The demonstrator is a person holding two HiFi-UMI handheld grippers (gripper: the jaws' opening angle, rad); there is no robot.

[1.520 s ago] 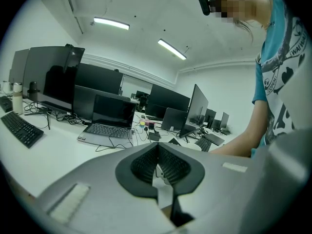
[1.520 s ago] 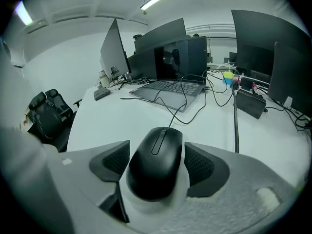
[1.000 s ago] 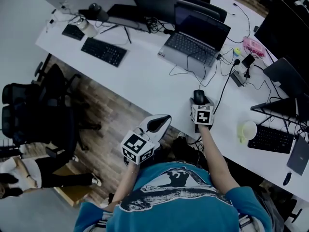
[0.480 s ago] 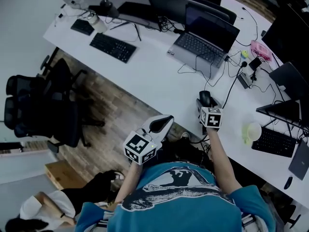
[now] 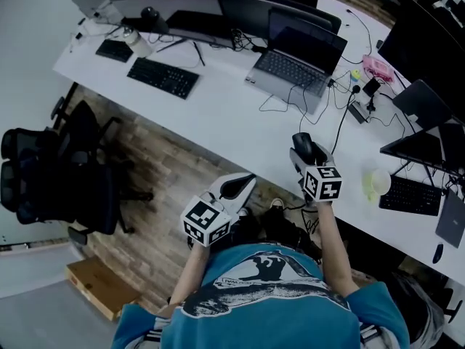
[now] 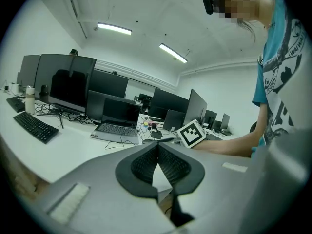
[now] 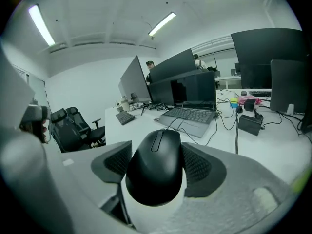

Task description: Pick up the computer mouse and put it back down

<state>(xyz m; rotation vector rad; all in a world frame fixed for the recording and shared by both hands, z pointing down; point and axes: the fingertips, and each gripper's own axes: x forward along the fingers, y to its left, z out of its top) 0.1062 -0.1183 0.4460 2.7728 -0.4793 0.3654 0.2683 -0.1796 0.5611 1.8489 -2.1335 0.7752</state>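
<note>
the right gripper (image 7: 156, 161) is clamped on the computer mouse (image 7: 155, 179), its two ribbed pads pressing the mouse's left and right flanks about midway along the body, with the scroll-wheel end pointing away toward the laptop (image 7: 191, 115). in the head view the mouse is at the near edge of the white desk (image 5: 232, 118), right of centre, just ahead of the person's right arm; whether it rests on the desk top or hangs a little above it cannot be told. the left gripper (image 6: 157, 156) is idle, its jaws closed tip to tip on nothing, held off the desk's near edge above the wooden floor (image 5: 167, 173). the mouse looks like a light, rigid plastic shell, so a modest squeeze should do. its top is smooth and domed and the sides taper, so a grip set too high would likely slide off; the flanks, where the pads sit now, look like the sound place to hold. a thin cable appears to run from its front toward the laptop, and may tug or twist the mouse if it is carried far. setting it down flat and gently should spare the buttons.
</note>
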